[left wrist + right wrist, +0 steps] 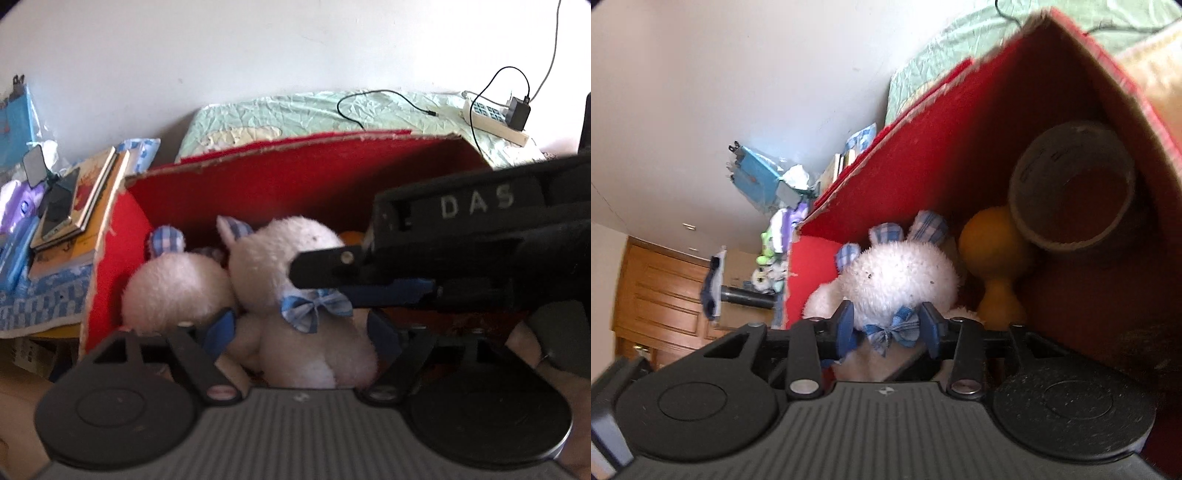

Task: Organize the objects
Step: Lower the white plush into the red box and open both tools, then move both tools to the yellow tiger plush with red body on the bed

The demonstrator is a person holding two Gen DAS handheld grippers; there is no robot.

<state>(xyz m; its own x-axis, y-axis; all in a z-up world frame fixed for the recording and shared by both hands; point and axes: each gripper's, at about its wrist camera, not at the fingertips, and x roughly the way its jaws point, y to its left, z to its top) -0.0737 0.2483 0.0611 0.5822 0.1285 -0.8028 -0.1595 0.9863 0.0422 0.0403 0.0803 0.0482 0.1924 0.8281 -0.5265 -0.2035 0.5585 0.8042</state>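
The white bunny (899,280) with the blue bow (892,330) sits inside the red box (923,155), and my right gripper (890,326) has it by the neck. The two blue pads (846,325) press in on each side of the bow, so I am holding the toy there, I think because the neck is thin and easy to squeeze. A second white bunny (177,291) lies right next to it on the left, touching it. My left gripper (301,334) is wide open with nothing in it. It hangs at the near edge of the box, with the bunny's body between its fingers but not squeezed.

Deeper in the box, past the bunny, I see an orange toy (991,243) and a brown cardboard ring (1071,188) tucked in the corner. I think the soft toys go in this box to keep them together.

Outside the box there is a stack of books (85,206) on the left. Behind it lies a green blanket (295,110) with a white power strip (491,120) and black cable (354,107) on it.
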